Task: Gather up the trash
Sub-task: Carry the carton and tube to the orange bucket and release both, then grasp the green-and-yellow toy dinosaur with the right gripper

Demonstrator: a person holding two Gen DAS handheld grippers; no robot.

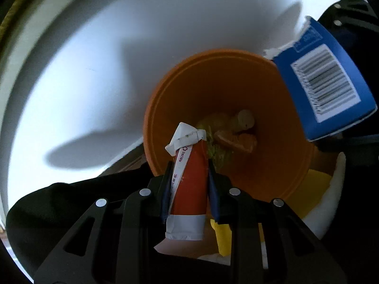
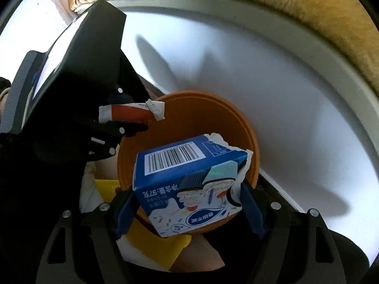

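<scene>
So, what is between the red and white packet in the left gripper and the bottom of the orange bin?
Only open air. In the left wrist view the red and white packet hangs over the orange bin, whose bottom holds orange peel scraps.

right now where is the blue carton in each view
Left wrist: the blue carton is at the upper right, barcode facing the camera, over the orange bin's rim.
Right wrist: lower centre, held in the right claw.
Shared landmark: the orange bin.

Food scraps [image 1: 233, 133] part-fill the orange bin [image 1: 184, 90]; its mouth stays open.
</scene>
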